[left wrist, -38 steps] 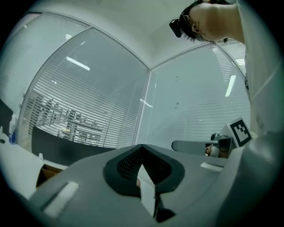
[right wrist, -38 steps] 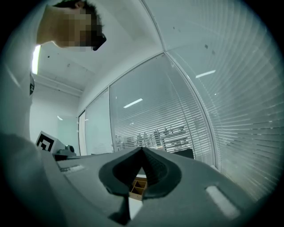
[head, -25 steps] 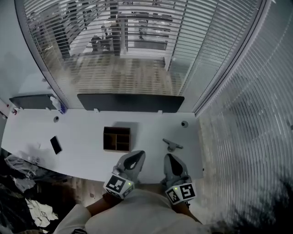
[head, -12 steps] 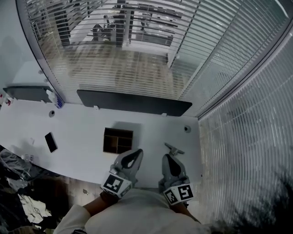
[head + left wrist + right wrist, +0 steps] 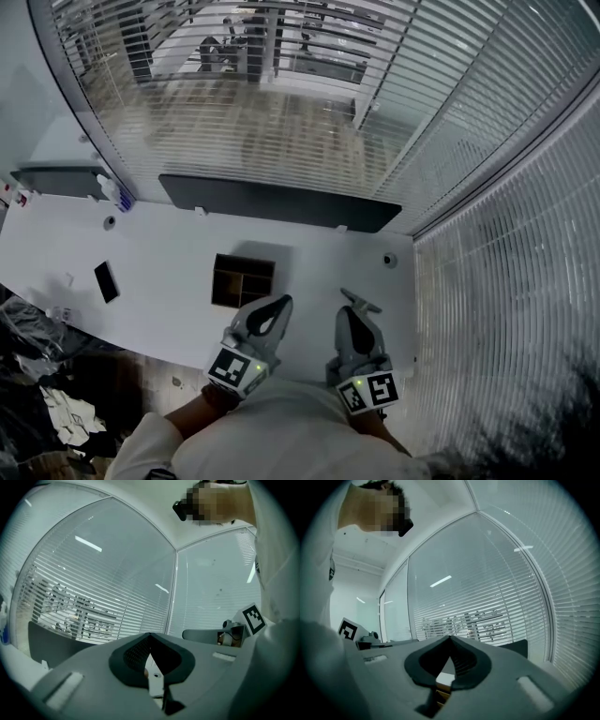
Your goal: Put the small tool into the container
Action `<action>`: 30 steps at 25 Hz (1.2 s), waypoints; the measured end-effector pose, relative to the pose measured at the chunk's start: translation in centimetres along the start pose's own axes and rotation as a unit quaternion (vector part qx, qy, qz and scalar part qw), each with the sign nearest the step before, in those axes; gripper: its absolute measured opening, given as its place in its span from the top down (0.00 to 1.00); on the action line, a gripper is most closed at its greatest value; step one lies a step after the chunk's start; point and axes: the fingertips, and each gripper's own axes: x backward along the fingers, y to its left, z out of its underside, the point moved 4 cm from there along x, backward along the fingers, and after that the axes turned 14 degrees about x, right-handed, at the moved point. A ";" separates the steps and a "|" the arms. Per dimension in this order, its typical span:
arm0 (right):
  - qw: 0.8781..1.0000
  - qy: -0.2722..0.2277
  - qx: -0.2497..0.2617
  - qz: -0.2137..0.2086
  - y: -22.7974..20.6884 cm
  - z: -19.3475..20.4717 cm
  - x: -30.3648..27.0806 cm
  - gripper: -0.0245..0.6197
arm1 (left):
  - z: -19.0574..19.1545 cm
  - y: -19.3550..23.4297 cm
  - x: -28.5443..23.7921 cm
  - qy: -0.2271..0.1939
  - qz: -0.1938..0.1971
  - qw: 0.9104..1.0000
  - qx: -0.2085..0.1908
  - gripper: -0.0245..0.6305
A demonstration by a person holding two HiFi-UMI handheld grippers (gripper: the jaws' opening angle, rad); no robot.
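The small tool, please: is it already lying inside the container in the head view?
No, the small tool lies on the white table, apart from the container.

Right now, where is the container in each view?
Head view: container mid-table, just ahead of the left gripper.
Left gripper view: not in it; the gripper body hides the table.
Right gripper view: brown sliver low between the jaws, possibly it.
Shared landmark: dark panel along the table's far edge.
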 end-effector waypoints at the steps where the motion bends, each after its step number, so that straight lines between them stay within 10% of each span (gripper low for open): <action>1: 1.000 -0.003 0.000 0.001 -0.3 0.0 0.2 0.96 | 0.1 -0.3 -0.3 0.000 0.000 1.000 -0.003 0.96; 30: 0.999 0.014 0.044 -0.018 -6.5 2.6 0.5 0.96 | 5.3 -2.0 -6.6 0.057 0.004 0.998 -0.014 0.96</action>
